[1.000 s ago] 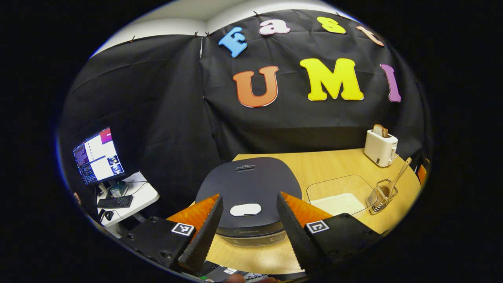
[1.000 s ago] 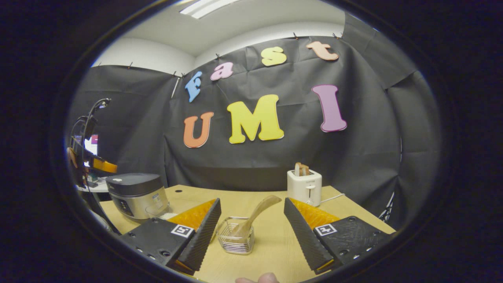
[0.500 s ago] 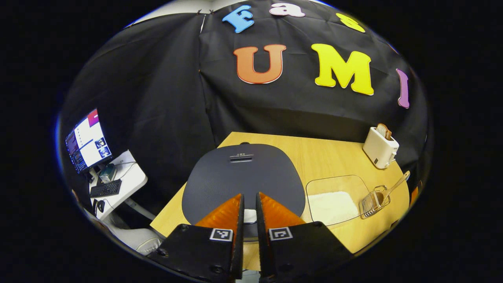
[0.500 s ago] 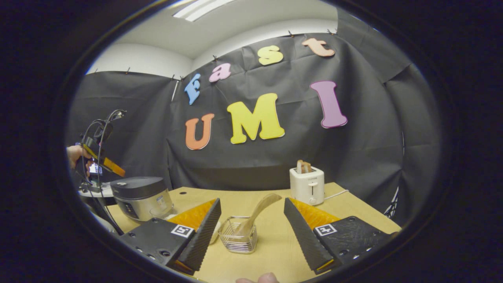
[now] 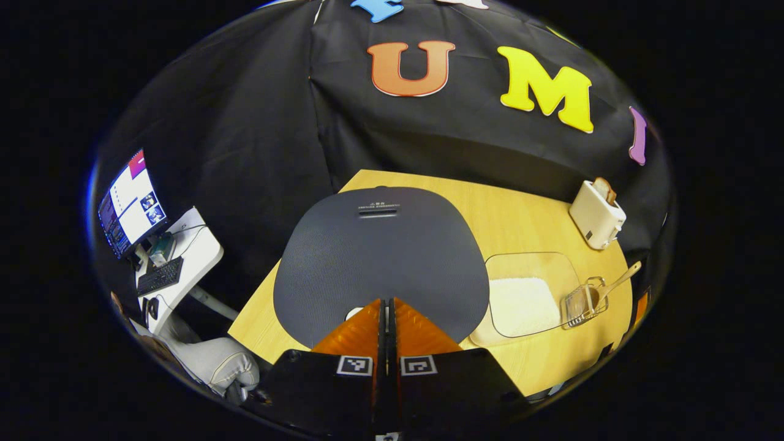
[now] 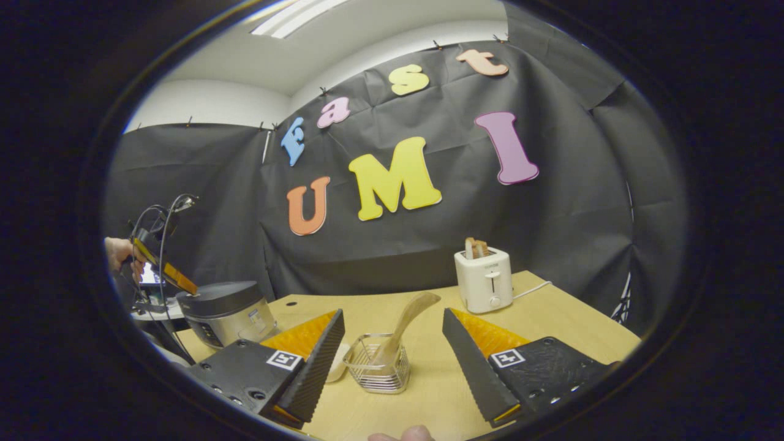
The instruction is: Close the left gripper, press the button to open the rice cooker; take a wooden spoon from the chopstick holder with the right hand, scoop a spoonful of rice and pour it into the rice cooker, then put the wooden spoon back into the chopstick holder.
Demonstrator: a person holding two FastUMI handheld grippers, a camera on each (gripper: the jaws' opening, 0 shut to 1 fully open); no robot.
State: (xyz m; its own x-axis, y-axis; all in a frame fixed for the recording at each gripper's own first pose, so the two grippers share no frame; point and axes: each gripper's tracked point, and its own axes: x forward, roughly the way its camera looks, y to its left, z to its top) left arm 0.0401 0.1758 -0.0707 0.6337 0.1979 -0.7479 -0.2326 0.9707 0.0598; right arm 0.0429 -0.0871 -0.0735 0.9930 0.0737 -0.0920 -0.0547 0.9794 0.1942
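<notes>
left gripper view: our clenched left hand-held gripper (image 5: 386, 306) sits on the still-shut rice cooker (image 5: 376, 251) at centre; wooden spoon (image 6: 401, 327) waits in its chopstick holder (image 6: 378, 367) between the released right hand-held gripper (image 6: 392, 343) fingers.

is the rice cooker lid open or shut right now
Shut. The lid lies flat over the rice cooker, with no gap; the closed left tool hovers at its front edge.

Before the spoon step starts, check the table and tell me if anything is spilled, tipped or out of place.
Nothing stands out. The rice cooker sits upright with its lid down, the rice lies inside its clear tray, the wooden spoon leans in the wire holder, and the toaster stands upright with bread in its slots.
</notes>
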